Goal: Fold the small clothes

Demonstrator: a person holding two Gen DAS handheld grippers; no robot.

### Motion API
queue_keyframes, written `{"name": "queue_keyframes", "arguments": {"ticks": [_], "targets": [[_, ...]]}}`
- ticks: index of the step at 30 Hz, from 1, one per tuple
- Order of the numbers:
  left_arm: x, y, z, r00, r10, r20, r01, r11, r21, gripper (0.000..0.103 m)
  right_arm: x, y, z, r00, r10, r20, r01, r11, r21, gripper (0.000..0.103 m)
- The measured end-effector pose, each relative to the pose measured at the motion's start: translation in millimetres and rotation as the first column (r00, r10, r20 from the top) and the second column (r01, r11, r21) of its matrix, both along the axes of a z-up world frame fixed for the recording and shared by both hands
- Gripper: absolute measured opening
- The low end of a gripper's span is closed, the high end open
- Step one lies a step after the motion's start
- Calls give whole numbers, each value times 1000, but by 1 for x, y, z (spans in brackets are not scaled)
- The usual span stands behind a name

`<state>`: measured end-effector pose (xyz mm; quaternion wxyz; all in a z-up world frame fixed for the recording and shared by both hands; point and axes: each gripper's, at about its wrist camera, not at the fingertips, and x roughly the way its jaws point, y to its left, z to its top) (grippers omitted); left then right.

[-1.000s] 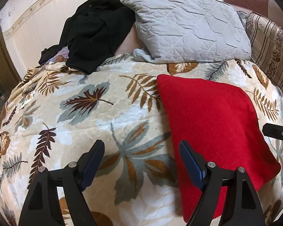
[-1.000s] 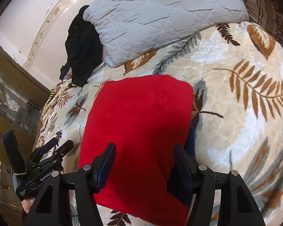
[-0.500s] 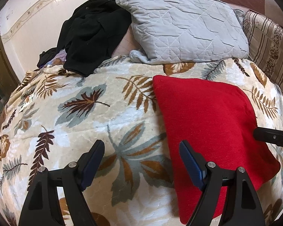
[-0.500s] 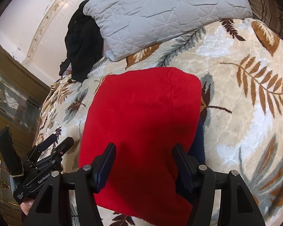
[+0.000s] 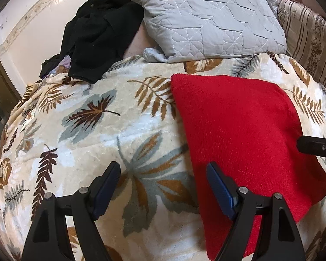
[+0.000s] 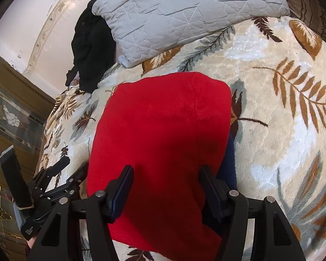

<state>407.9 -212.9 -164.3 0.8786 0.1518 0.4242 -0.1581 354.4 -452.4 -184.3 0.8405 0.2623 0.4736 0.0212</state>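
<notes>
Right wrist alone, navy cloth (image 6: 228,165) under red garment (image 6: 163,134)

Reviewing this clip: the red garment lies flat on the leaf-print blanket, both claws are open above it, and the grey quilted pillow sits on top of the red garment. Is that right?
Not quite. The grey quilted pillow sits beyond the red garment, apart from it, with a strip of leaf-print blanket between them, as the left wrist view shows. The left claw and right claw are indeed open.

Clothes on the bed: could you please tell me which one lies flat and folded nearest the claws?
The red knit garment, spread flat on the leaf-print blanket right under the right claw. The black garment lies crumpled far back, beside the grey pillow.
</notes>
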Motion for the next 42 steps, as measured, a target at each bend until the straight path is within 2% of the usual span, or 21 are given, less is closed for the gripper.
{"name": "queue_keyframes", "arguments": {"ticks": [11,16,21,34,42], "targets": [[0,0,2,1000,0,2,0,1000,-5,82,-6,-6,11,999,-23,47,22,1000,19,67],[2,-1,0,1000,4,-6,-5,1000,-5,82,0,-4,-1,1000,-18,2,18,1000,22,67],[2,-1,-1,1000,7,-7,-7,1000,-6,82,2,2,-2,1000,0,-3,0,1000,-9,68],[-5,4,7,1000,-1,-3,0,999,-38,82,-13,-25,10,998,-51,42,50,998,44,70],[-9,2,8,1000,-7,-20,6,998,-59,82,-18,-39,7,996,-85,30,83,994,68,71]]}}
